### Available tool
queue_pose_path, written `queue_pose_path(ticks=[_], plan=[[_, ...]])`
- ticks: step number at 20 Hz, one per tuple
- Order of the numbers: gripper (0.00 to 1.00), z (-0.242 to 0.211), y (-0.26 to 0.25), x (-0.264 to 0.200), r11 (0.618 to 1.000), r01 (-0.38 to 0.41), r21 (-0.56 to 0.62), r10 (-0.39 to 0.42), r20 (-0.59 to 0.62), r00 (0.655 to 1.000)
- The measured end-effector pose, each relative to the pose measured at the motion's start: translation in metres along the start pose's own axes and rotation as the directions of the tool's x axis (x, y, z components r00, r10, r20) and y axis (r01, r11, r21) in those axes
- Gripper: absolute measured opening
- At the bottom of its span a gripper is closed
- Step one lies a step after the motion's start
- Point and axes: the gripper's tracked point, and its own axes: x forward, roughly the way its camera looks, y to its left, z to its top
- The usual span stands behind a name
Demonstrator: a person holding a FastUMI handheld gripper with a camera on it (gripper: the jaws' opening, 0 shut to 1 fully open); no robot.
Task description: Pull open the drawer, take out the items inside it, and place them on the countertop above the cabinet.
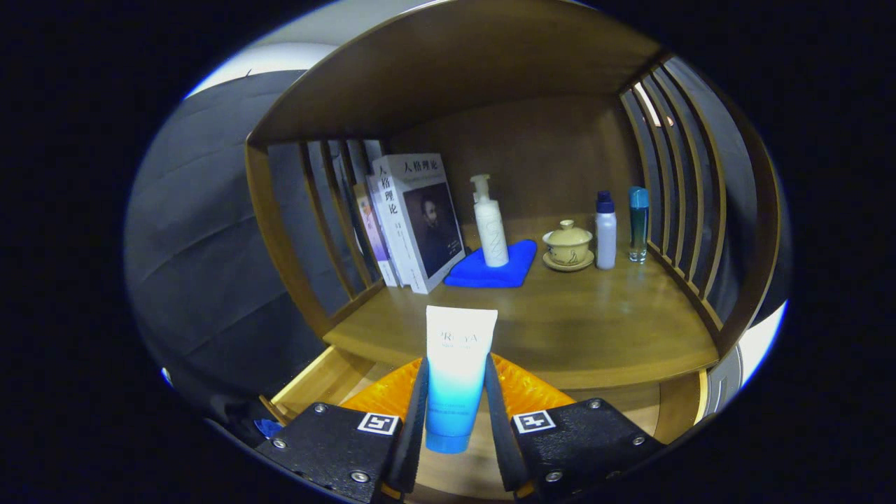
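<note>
Tube (458, 364) upright (cap down, flat end up), clamped between the gripper (455, 427) fingers above the drawer (315, 385).

Tube (456, 371): upright, clamped between both fingers (413, 420) of gripper (455, 427), above open drawer (315, 381), before table (595, 329).

A white-and-blue squeeze tube (456, 371) stands upright, cap down, clamped between the two fingers (418, 413) of the gripper (456, 448), over the open wooden drawer (315, 385) and an orange ribbed dish (521, 388) lying in it. Beyond, on the wooden table (595, 322): upright books (413, 220) at the left edge, a white pump bottle (490, 222) on a folded blue cloth (493, 269) mid-back, then a lidded ceramic cup on a saucer (568, 245), a white bottle with a dark cap (605, 231), and a teal glass bottle (638, 222) at the right edge.
</note>
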Motion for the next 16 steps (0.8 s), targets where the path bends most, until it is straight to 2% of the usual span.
queue_pose_path(ticks=[6, 11, 16], plan=[[0.45, 0.022, -0.015, 0.026, 0.998, 0.053, 0.035, -0.054, 0.010, 0.998], [0.46, 0.013, -0.034, 0.056, 0.992, 0.116, 0.045, -0.114, -0.034, 0.993], [0.48, 0.015, -0.045, 0.078, 0.987, 0.156, 0.033, -0.155, -0.022, 0.988]])
